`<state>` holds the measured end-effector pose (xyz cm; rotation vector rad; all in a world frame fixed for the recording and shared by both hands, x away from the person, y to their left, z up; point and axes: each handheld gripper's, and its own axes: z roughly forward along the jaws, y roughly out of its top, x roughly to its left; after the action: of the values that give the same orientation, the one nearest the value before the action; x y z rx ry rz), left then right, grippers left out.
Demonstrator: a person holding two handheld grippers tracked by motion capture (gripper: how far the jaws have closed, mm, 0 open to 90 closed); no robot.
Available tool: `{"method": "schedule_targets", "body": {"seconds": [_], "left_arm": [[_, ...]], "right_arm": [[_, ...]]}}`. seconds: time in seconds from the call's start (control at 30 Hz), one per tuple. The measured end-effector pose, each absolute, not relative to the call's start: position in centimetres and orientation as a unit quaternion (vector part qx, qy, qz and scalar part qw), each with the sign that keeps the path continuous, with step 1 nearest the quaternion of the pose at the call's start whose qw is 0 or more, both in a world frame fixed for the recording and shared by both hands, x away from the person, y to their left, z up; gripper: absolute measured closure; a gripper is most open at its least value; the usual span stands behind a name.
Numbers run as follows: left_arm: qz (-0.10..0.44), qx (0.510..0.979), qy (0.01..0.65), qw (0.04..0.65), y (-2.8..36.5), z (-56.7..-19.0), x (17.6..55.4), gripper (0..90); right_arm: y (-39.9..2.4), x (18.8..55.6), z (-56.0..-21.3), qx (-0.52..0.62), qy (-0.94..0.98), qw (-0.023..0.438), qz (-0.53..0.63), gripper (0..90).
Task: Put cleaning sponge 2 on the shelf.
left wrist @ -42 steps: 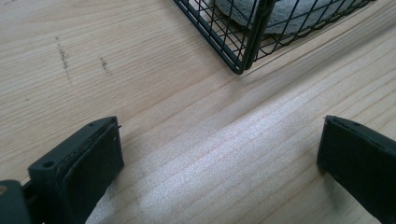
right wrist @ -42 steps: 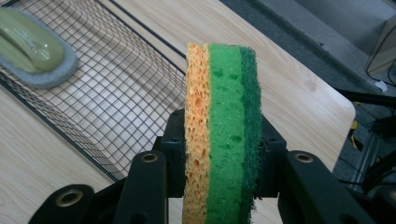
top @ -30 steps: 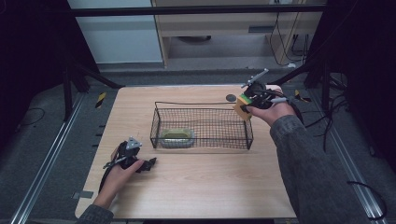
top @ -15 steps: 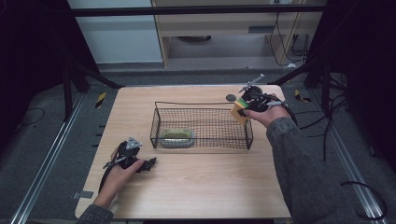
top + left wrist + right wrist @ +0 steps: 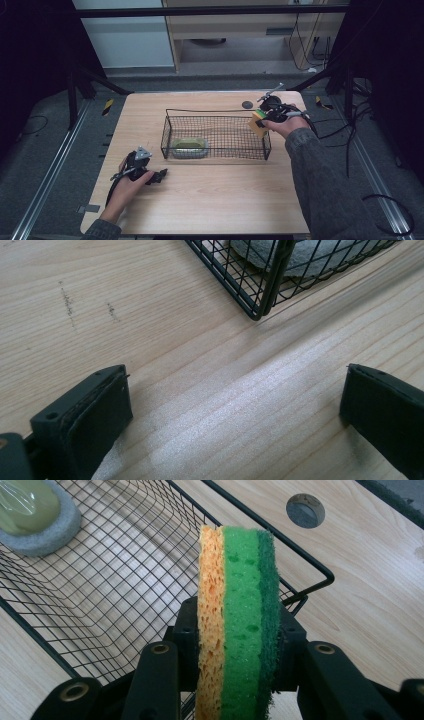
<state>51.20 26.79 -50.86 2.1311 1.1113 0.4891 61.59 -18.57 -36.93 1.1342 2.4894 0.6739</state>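
The right gripper clamps a sponge above the basket edge; the left gripper rests on the worktop, jaws apart.

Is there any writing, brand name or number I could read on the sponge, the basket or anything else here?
None can be read. The sponge in the right gripper, the wire basket, the green item inside it and the table bear no visible text. The left gripper shows bare black jaws.
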Motion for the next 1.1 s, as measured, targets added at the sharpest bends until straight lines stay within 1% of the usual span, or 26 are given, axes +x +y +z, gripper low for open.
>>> {"method": "schedule_targets", "body": {"seconds": [0.57,1.1], "left_arm": [[0.187,0.818,0.426,0.338,26.8,-50.9,51.3,0.0],[0.187,0.818,0.426,0.338,26.8,-50.9,51.3,0.0]], "right_arm": [[-18.5,62.1,-39.0,0.405,0.872,0.152,0.230,64.5],[-18.4,62.4,-40.1,0.413,0.871,0.150,0.219,64.3]]}}
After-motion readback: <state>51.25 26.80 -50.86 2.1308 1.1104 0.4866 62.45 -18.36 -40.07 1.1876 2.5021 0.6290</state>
